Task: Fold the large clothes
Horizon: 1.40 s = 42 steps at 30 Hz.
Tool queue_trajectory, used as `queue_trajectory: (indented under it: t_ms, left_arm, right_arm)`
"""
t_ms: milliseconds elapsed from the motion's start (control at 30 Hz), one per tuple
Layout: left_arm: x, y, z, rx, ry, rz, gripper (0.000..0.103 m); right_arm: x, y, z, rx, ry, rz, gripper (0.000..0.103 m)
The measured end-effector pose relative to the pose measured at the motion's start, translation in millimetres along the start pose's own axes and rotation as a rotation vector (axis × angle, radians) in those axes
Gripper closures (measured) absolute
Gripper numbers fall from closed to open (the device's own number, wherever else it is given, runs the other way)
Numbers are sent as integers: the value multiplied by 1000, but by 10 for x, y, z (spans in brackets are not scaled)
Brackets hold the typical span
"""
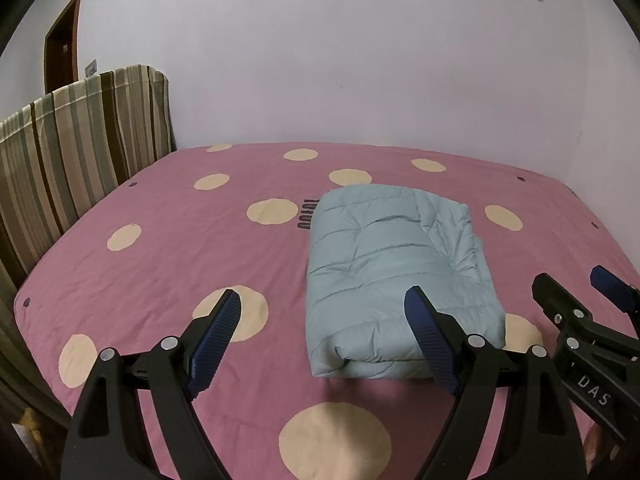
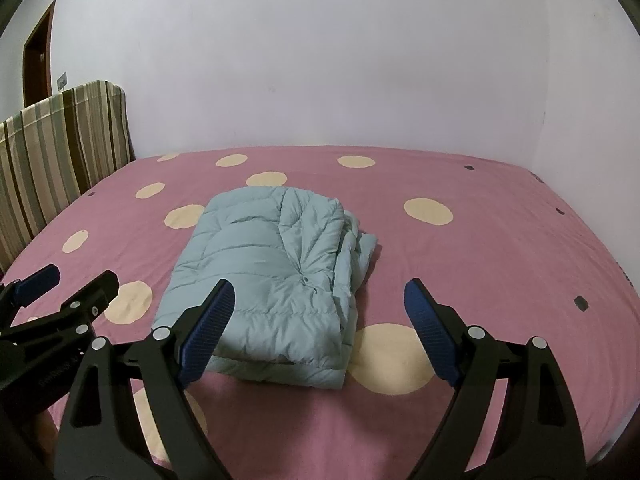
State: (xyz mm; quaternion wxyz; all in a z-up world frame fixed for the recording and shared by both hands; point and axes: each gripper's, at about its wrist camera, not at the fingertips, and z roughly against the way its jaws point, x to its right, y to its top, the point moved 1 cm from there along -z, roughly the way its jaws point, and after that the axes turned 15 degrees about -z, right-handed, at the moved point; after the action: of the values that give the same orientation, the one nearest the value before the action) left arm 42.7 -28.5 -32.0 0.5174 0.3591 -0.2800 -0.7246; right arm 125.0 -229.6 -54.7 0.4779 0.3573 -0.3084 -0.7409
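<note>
The bed [image 1: 160,240] wears a pink sheet [image 2: 500,248] dotted with cream circles, a few small dark marks near its edges. On it lies 1 thing — a pale blue quilted jacket [image 2: 260,280], folded into a thick rectangle, roughly mid-bed.

The jacket [image 2: 264,280] is quilted, puffy cloth with a faint sheen. The bed [image 2: 500,240] wears a matt, lightly creased cotton-like sheet. Striped woven cloth [image 1: 80,140] drapes the bed's left edge. The tongs are matt black plastic with ribbed blue pads [image 1: 430,340] and shiny metal rivets.
</note>
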Motion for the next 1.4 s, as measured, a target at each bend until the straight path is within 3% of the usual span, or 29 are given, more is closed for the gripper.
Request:
queue_trajectory:
  t_ms: [1400]
  left_arm:
    - [4, -25, -30, -34, -10, 9, 19]
  right_arm:
    - [21, -55, 0, -6, 3, 6, 16]
